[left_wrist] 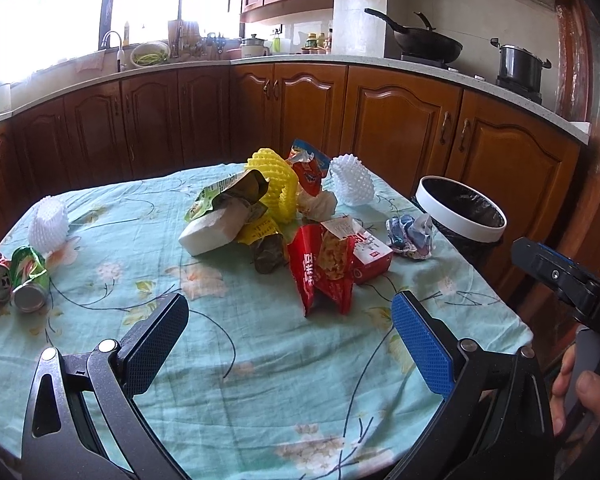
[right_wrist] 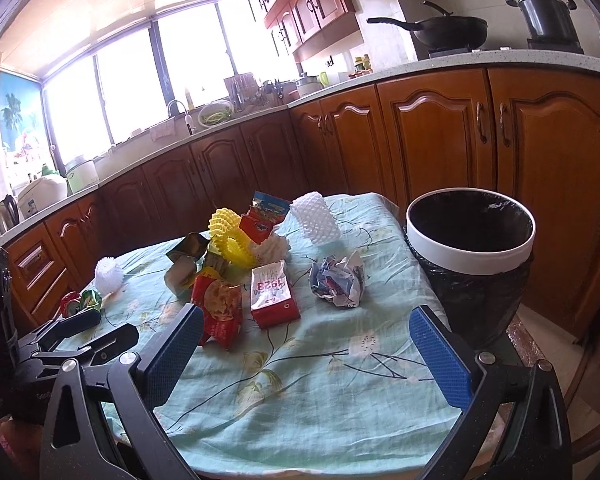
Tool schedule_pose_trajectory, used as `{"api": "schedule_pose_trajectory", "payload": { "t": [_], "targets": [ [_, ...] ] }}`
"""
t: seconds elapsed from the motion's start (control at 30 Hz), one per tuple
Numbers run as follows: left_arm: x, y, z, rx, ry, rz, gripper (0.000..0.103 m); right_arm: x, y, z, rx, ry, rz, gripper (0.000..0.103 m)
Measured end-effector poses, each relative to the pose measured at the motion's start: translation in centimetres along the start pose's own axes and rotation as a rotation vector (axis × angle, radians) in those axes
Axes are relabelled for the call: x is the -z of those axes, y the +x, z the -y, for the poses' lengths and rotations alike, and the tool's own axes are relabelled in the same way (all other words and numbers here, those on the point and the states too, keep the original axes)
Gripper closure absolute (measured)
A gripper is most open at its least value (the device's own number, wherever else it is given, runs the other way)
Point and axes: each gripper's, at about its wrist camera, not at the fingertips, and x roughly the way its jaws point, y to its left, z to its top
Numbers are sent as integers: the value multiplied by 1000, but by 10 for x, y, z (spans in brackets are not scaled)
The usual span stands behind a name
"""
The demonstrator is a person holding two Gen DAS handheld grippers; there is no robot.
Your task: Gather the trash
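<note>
Trash lies heaped mid-table: a red snack bag (left_wrist: 324, 268) (right_wrist: 220, 312), a red-and-white carton (left_wrist: 370, 254) (right_wrist: 272, 292), a yellow foam net (left_wrist: 278, 184) (right_wrist: 230, 238) and a crumpled paper ball (left_wrist: 410, 236) (right_wrist: 336, 280). Two crushed cans (left_wrist: 12, 280) rest at the left edge. The black-lined bin with a white rim (left_wrist: 462, 216) (right_wrist: 470, 240) stands off the table's right side. My left gripper (left_wrist: 290, 316) hovers open in front of the snack bag. My right gripper (right_wrist: 306, 332) is open too, near the carton and paper ball. Neither holds anything.
The table wears a pale green floral cloth (left_wrist: 220, 360) (right_wrist: 320, 392). White foam nets (left_wrist: 48, 222) (left_wrist: 354, 184) sit at the left and back. Wooden kitchen cabinets (left_wrist: 300, 108) ring the room. A wok (left_wrist: 424, 42) and a pot (left_wrist: 518, 66) stand on the counter. A hand (left_wrist: 580, 392) grips the right tool.
</note>
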Motion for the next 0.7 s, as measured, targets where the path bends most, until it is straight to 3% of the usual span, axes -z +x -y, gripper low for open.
{"api": "schedule_pose_trajectory", "payload": {
  "t": [0.1, 0.37, 0.7],
  "targets": [
    [-7, 15, 2, 11, 0, -34, 3, -6, 15, 7, -4, 9, -36, 3],
    [-15, 61, 3, 48, -20, -162, 20, -22, 62, 28, -15, 51, -144, 32],
    [-21, 99, 1, 84, -43, -256, 44, -29, 122, 46, -10, 76, -263, 41]
  ]
}}
